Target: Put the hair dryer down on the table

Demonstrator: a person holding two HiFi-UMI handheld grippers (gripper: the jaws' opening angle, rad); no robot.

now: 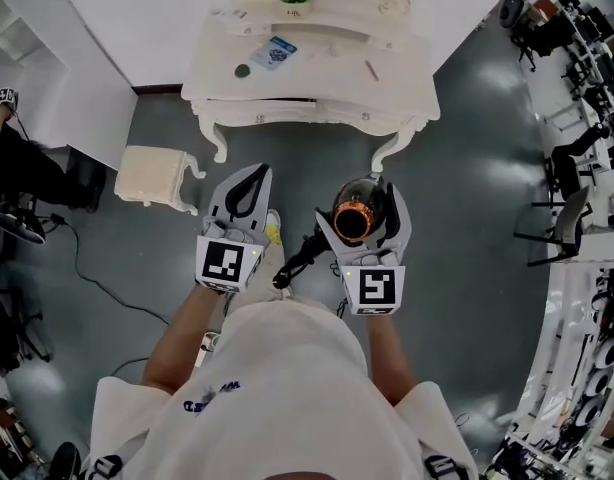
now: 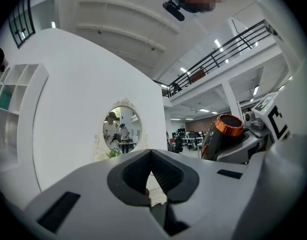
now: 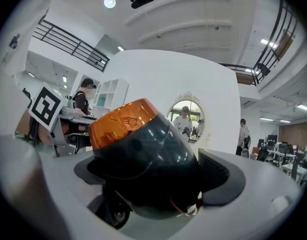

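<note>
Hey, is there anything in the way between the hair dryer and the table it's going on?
Nothing visible. The right gripper holds the hair dryer over the floor in front of the table; the stool stands off to the left. A blue booklet lies on the tabletop, left of middle.

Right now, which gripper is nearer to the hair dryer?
Right. The right gripper is shut on the hair dryer, holding its dark body between the jaws. The left gripper is off to its left, shut and empty, not touching it.
</note>
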